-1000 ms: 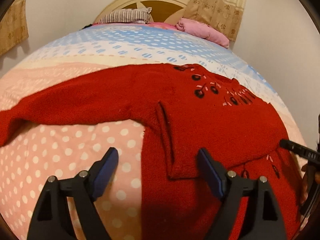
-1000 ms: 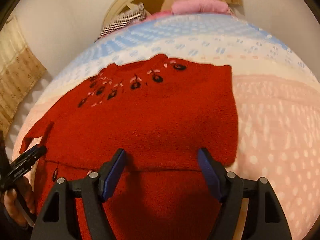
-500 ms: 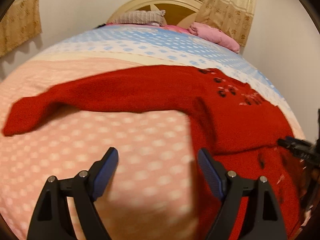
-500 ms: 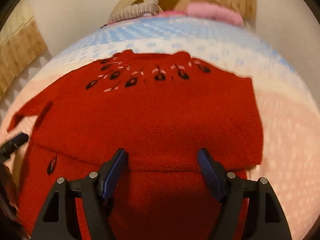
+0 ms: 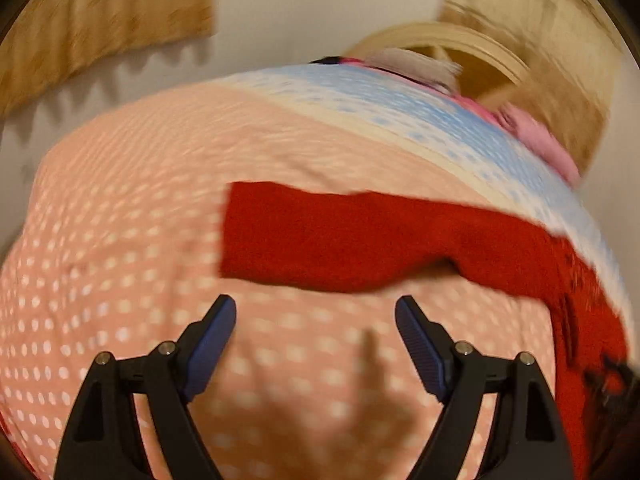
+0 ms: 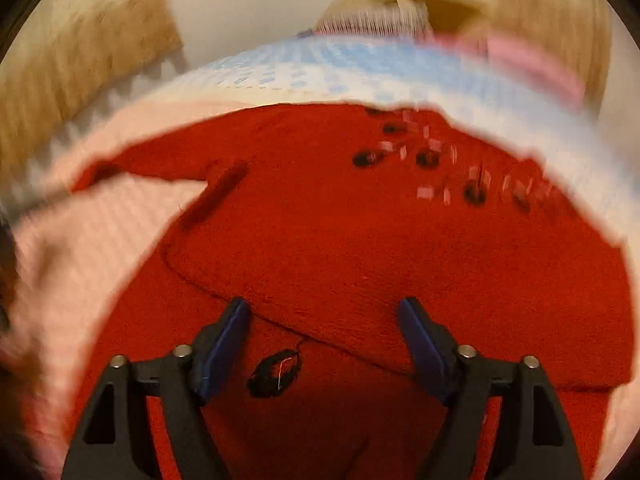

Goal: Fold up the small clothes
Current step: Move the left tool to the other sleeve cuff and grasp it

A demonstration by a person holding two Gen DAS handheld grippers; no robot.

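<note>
Both views are motion-blurred.

Red knitted sweater lies flat on the bed's dotted bedspread, over the pink part, its collar edge reaching the blue-and-white band. Collar end, with dark embroidered motifs and pale stitches, points toward the headboard; hem end points back toward the cameras. Body's long axis thus runs along the bed, head to foot. In the right wrist view the lower portion is folded up over the body: a straight fold edge runs slantwise across the frame just ahead of the fingertips.

One sleeve lies stretched out flat. In the left wrist view its long axis runs across the bed, roughly at right angles to the body; the cuff end points left in the frame and the shoulder end joins the body at the right edge.

Left gripper: jaws wide apart, nothing between them, over bare bedspread, just short of the sleeve's near edge.

Right gripper: jaws wide apart and have just been opening further; fingertips straddle the fold edge, and the pads do not press on the fabric. Whether the tips touch the knit, cannot tell.

Striped pillow and pink bundle at the head of the bed.
</note>
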